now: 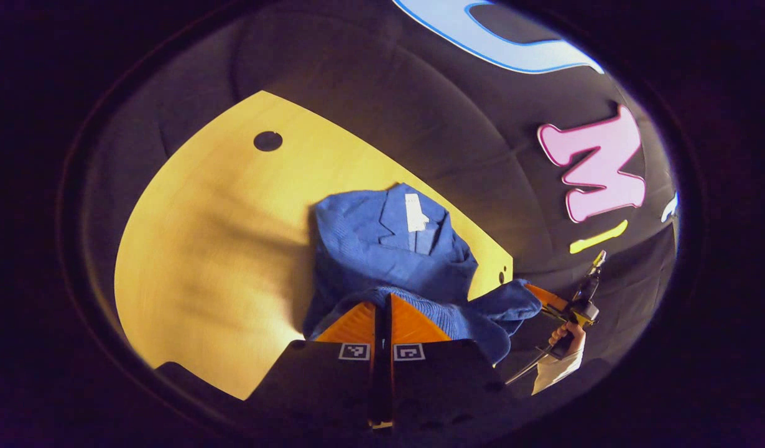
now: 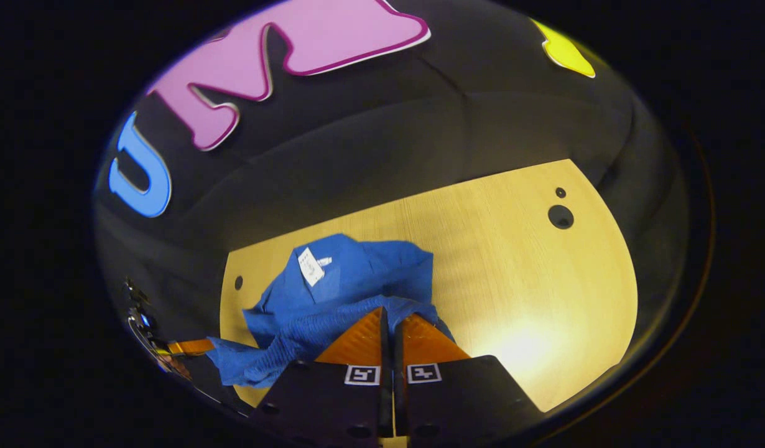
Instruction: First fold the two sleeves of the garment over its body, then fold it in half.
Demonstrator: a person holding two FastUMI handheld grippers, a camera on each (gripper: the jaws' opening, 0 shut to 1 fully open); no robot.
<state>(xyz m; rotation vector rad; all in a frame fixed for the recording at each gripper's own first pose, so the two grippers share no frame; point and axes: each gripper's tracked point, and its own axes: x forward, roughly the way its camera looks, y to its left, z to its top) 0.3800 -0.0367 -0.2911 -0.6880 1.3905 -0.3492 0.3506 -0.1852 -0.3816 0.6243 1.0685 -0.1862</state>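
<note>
I see the blue garment [image 1: 382,249] bunched on the wooden table [image 1: 221,236], lying against its far edge by the booth wall, its collar with the white label [image 1: 415,213] facing up. My left gripper [image 1: 382,305] has its jaws together, clamped on a lifted edge of the blue fabric. In the right gripper view, my right gripper [image 2: 392,320] is likewise closed on the raised cloth, just below the collar. The other gripper [image 1: 547,298], held by a hand [image 1: 569,339] in a white sleeve, grips the cloth past the table's corner.
</note>
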